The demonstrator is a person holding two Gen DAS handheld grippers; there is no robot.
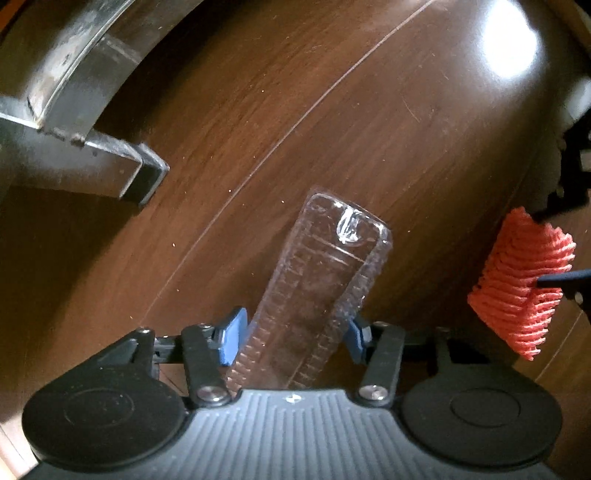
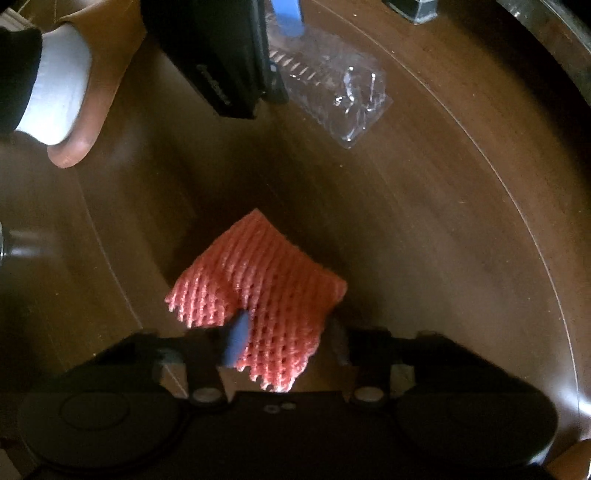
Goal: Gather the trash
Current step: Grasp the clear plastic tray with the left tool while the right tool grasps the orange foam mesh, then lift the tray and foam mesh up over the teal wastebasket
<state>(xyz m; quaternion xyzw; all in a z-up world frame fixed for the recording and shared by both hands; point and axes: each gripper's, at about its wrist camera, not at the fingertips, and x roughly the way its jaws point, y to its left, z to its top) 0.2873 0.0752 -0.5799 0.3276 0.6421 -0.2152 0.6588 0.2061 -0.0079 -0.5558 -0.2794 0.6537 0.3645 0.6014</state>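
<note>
My left gripper [image 1: 293,334] is shut on a clear plastic blister tray [image 1: 317,291], which sticks forward between its blue pads above the dark wood floor. The tray also shows in the right wrist view [image 2: 332,88], held by the left gripper [image 2: 284,22] at the top. My right gripper [image 2: 286,338] is shut on a red foam net sleeve [image 2: 258,291] and holds it above the floor. The sleeve shows at the right edge of the left wrist view [image 1: 524,284], with the right gripper's fingers [image 1: 561,277] on it.
A metal furniture base with a rectangular foot [image 1: 110,162] lies at the left on the wood floor [image 1: 332,110]. A person's foot in a white sock and brown slipper [image 2: 70,85] stands at the upper left of the right wrist view. A curved metal edge [image 2: 561,48] runs at the upper right.
</note>
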